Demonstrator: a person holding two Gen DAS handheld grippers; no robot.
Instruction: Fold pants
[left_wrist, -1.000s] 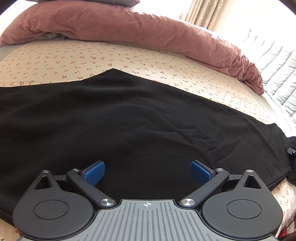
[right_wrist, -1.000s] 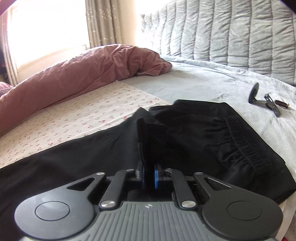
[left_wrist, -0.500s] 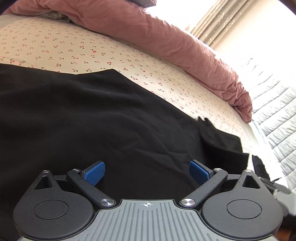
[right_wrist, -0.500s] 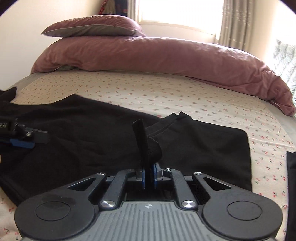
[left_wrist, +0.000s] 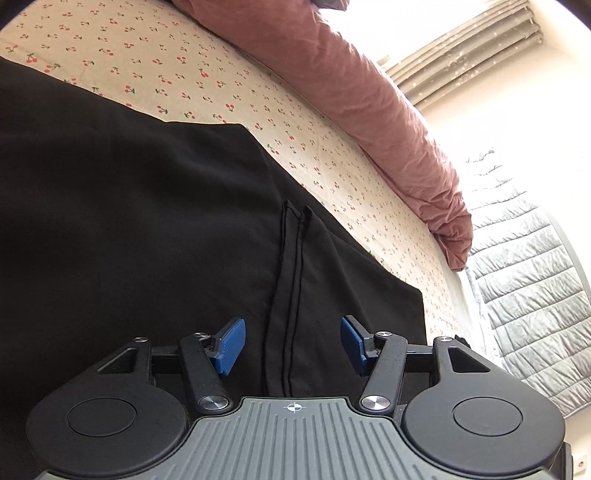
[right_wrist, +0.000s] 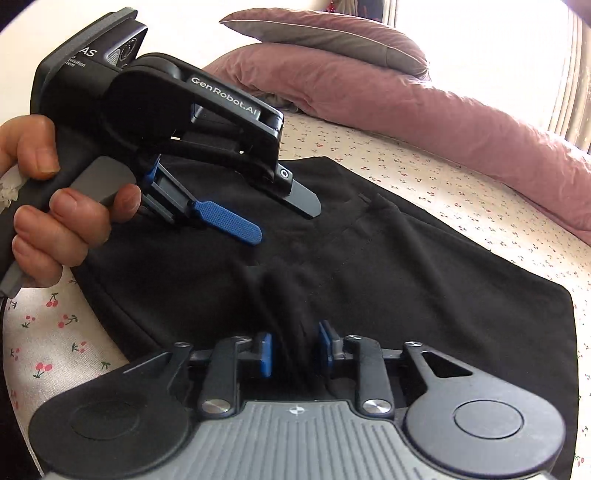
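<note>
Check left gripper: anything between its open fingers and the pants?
Nothing visible. The left gripper is open directly over the black pants, a folded fabric edge running up between its pads. The right gripper, apart, has blurred fabric in its gap.

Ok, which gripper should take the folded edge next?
Left, probably. The left gripper is open, straddling the black pants folded edge. The right gripper is part-open, blurred cloth between its pads.

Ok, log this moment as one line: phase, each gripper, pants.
phase: fold laid over | left gripper: open, above folded edge | right gripper: jaws parted, blurred fabric between | pants: black, on cherry-print sheet
</note>
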